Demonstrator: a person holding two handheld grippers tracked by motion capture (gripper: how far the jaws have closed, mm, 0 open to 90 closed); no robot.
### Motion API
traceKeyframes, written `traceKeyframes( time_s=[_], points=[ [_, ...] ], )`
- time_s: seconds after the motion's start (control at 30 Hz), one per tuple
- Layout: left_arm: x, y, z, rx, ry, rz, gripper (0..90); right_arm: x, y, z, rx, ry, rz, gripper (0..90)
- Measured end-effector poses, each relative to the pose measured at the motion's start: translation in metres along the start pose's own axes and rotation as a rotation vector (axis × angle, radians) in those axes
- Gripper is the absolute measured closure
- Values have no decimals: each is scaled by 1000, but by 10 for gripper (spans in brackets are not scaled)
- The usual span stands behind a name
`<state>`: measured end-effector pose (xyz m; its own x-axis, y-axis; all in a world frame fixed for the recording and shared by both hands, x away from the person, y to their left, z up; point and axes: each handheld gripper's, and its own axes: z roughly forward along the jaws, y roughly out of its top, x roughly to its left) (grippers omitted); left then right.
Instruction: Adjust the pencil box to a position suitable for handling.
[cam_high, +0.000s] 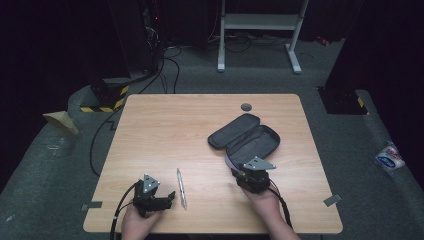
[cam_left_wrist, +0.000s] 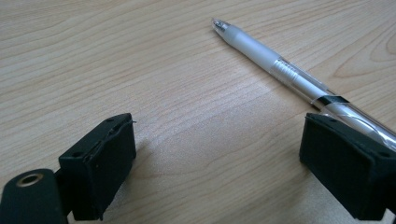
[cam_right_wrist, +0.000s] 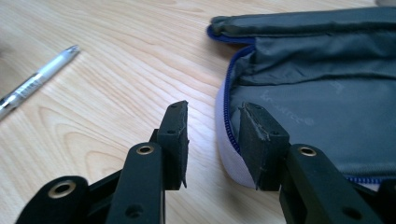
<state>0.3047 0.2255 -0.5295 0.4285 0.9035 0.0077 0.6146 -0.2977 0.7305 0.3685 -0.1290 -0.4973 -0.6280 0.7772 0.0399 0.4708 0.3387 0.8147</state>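
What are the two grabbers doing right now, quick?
Left gripper: open, holding nothing; the pen lies by one jaw.
Right gripper: jaws nearly closed around the edge of the open pencil case; whether they pinch it cannot be told.

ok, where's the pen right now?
High view: the pen lies on the table at front left, just right of the left hand-held gripper.

Table (cam_high: 165, 125): pale wood, wavy grain pattern. Pen (cam_left_wrist: 280, 70): clear barrel, frosted white grip, silver tip, thin black band. Pencil case (cam_right_wrist: 327, 107): dark grey fabric inside, blue zip, pale lilac rim; black outside from the high view. Left gripper (cam_left_wrist: 217, 161) and right gripper (cam_right_wrist: 212, 140): black jaws, grey plates. Floor (cam_high: 50, 165): grey carpet.
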Motion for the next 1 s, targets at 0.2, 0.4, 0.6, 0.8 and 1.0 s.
traceKeyframes(
  time_s=[0.2,0.4,0.6,0.8,1.0],
  points=[
    [0,-1,-1,1,1,-3,111,18,5,9,-2,36,-26,616],
    [0,-1,-1,1,1,-4,112,34,9,14,-2,74,-61,607],
    [0,-1,-1,-1,0,-7,115,23,16,1,-43,68,-50,575],
    [0,-1,-1,-3,4,-7,124,-11,21,-17,-88,-13,2,567],
    [0,-1,-1,-3,4,-8,125,-54,18,-29,-96,-122,59,568]
  ],
)
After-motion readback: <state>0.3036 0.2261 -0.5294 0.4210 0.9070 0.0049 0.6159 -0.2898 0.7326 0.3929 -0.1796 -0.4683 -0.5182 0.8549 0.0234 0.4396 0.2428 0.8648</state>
